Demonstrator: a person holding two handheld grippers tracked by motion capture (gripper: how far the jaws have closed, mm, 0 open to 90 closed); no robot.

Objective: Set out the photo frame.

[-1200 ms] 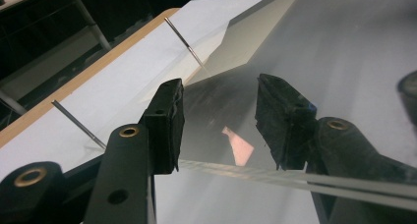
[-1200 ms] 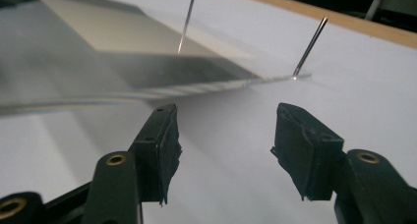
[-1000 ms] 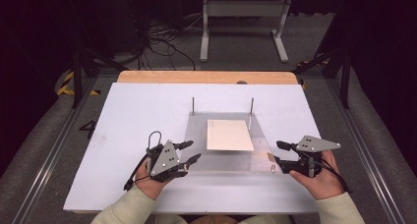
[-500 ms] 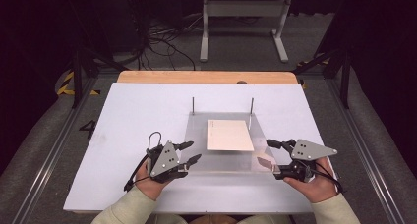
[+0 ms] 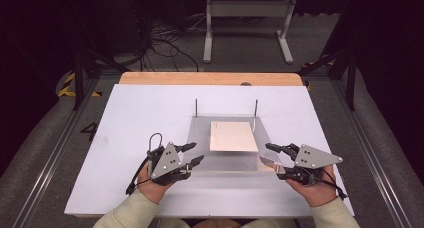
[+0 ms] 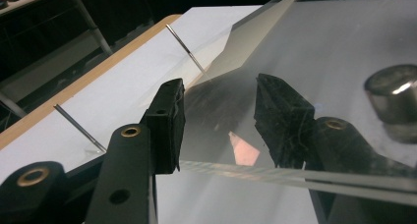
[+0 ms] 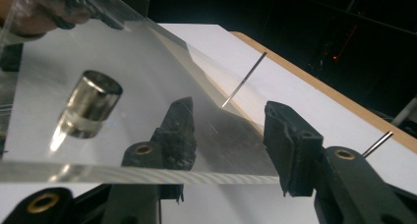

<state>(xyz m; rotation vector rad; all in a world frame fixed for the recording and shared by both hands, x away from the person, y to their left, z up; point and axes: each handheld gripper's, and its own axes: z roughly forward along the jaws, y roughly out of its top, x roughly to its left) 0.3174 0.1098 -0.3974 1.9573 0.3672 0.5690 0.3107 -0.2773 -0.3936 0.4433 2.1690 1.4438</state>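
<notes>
Presently: clear acrylic plate (image 5: 225, 148) near worktop (image 5: 140, 108) front edge, left claw (image 5: 192, 153) and right claw (image 5: 273, 159) straddling its front corners; right claw just closing; grip on plate uncertain for both.

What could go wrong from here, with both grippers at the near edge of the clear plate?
1. The right gripper's jaws have just been closing around the clear plate's edge but do not pinch it yet. The left gripper's jaws also stand apart, so an uneven grip could tilt the plate.
2. A tilt might shift the cream sheet.
3. The plate could catch on the two thin pins at its far edge.
</notes>
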